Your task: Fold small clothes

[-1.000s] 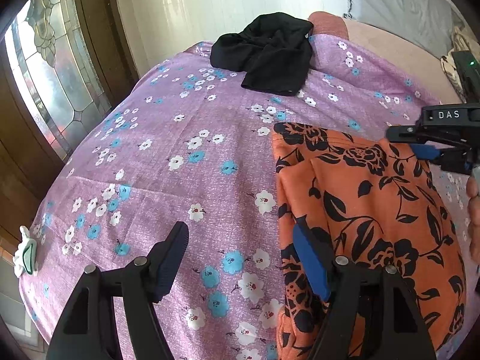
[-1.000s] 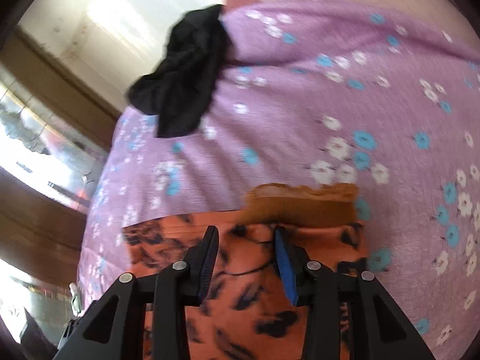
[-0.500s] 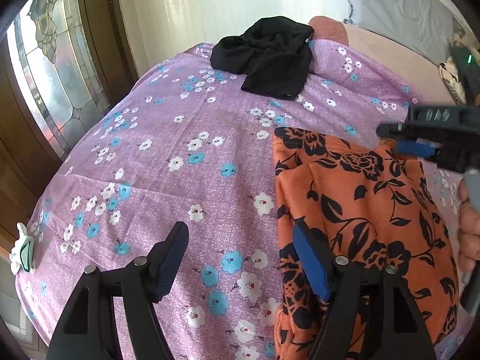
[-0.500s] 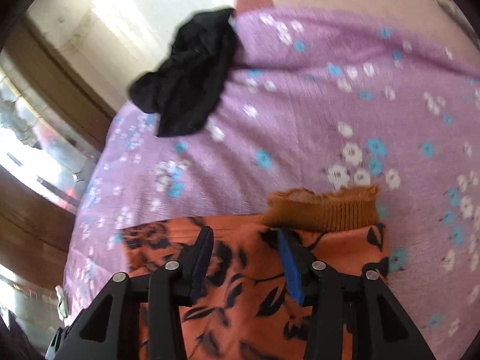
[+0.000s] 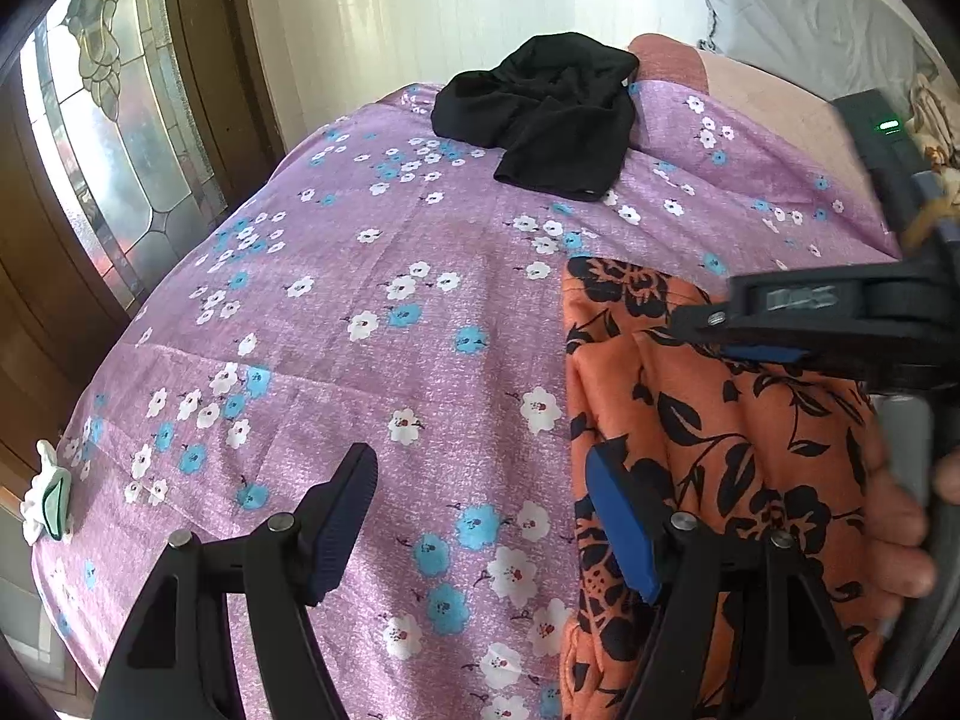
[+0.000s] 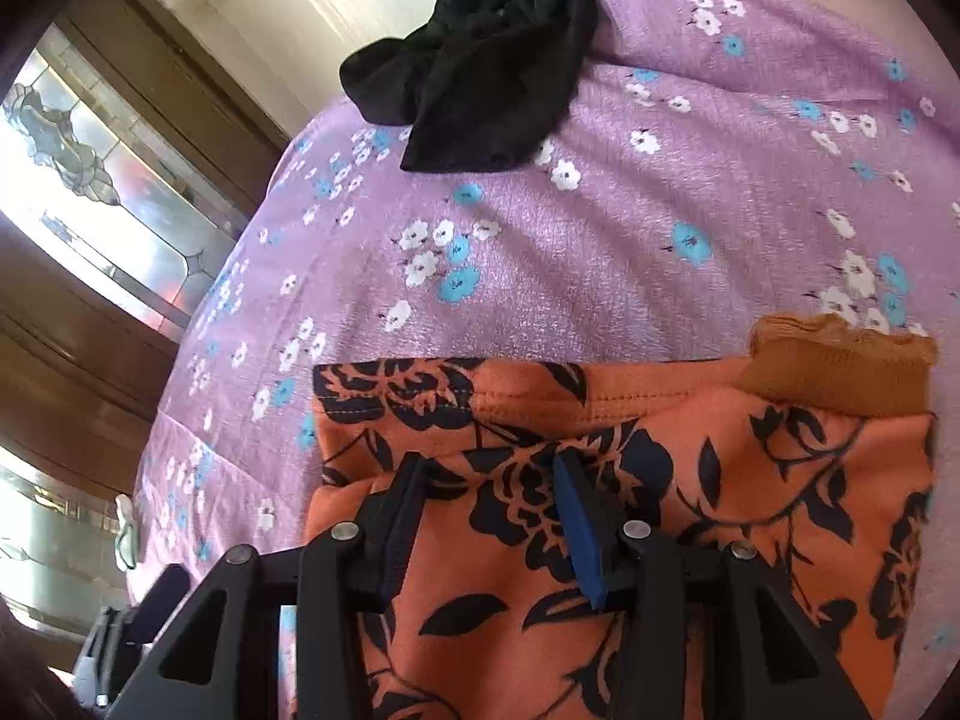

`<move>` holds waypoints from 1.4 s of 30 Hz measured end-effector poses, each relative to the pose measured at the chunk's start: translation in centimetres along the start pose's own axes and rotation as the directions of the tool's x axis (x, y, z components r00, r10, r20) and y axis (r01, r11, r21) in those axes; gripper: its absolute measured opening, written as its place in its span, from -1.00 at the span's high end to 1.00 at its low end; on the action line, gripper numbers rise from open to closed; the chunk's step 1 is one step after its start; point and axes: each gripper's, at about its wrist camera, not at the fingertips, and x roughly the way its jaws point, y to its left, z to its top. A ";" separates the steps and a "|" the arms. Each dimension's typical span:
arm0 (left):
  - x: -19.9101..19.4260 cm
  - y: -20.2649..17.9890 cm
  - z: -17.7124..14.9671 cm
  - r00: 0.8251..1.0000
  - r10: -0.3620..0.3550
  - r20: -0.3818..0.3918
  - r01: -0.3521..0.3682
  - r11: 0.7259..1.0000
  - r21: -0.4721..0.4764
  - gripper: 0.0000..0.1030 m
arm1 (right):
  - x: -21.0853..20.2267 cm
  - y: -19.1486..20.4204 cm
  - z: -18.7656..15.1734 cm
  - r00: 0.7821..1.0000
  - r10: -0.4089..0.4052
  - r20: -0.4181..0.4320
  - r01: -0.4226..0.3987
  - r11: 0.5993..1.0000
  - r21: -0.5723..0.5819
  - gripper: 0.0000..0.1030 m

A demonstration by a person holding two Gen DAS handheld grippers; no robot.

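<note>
An orange garment with a black flower print (image 5: 708, 438) lies folded on the purple flowered bedsheet (image 5: 372, 324); in the right wrist view (image 6: 690, 540) its brown ribbed band (image 6: 840, 372) shows at the far right edge. My left gripper (image 5: 480, 516) is open, its right finger over the garment's left edge, its left finger over the sheet. My right gripper (image 6: 492, 516) is open and empty just above the garment; it also shows in the left wrist view (image 5: 750, 342), reaching in from the right.
A crumpled black garment (image 5: 552, 114) lies at the far end of the bed, also in the right wrist view (image 6: 480, 66). A wooden door with leaded glass (image 5: 102, 168) stands to the left. A small white and green object (image 5: 48, 498) sits off the bed's left edge.
My right gripper has moved left and down over the orange garment, away from the brown band. The left gripper has stayed in place, open.
</note>
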 end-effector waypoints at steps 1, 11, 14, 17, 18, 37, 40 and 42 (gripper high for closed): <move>0.0 -0.1 0.0 1.000 -0.002 0.002 0.002 1.000 -0.001 -0.41 | -1.0 -0.2 -0.2 1.000 0.010 0.016 -0.010 1.000 0.004 0.07; -1.0 -0.8 0.0 0.998 -0.059 0.020 0.060 0.998 -0.009 -0.41 | -12.2 -5.1 -7.3 0.984 0.040 0.176 -0.054 0.996 0.072 -0.17; -1.4 -0.9 0.1 0.990 -0.141 0.002 0.141 0.989 -0.042 -0.44 | -14.0 -7.2 -10.5 0.983 -0.003 0.184 -0.022 0.991 0.134 -0.17; -2.2 -0.6 0.1 0.983 -0.181 0.020 0.182 0.982 -0.055 -0.58 | -14.7 -8.9 -12.6 0.982 -0.011 0.190 -0.026 0.981 0.194 -0.17; -2.3 -0.5 0.1 0.984 -0.176 0.027 0.178 0.983 -0.051 -0.68 | -14.7 -9.4 -13.0 0.983 -0.004 0.184 -0.035 0.977 0.209 -0.17; 2.9 0.1 -0.1 0.845 -0.494 -0.204 0.459 0.866 -0.197 -0.71 | -11.4 -14.8 -13.2 0.983 0.139 0.118 -0.171 0.926 0.338 -0.28; 3.6 -0.6 -0.3 0.830 -0.502 -0.244 0.465 0.864 -0.194 -0.71 | -11.0 -15.9 -13.3 0.978 0.174 0.111 -0.203 0.910 0.362 -0.28; 4.2 -0.9 -0.6 0.824 -0.495 -0.275 0.456 0.868 -0.195 -0.71 | -10.7 -16.5 -13.4 0.972 0.203 0.118 -0.233 0.896 0.378 -0.28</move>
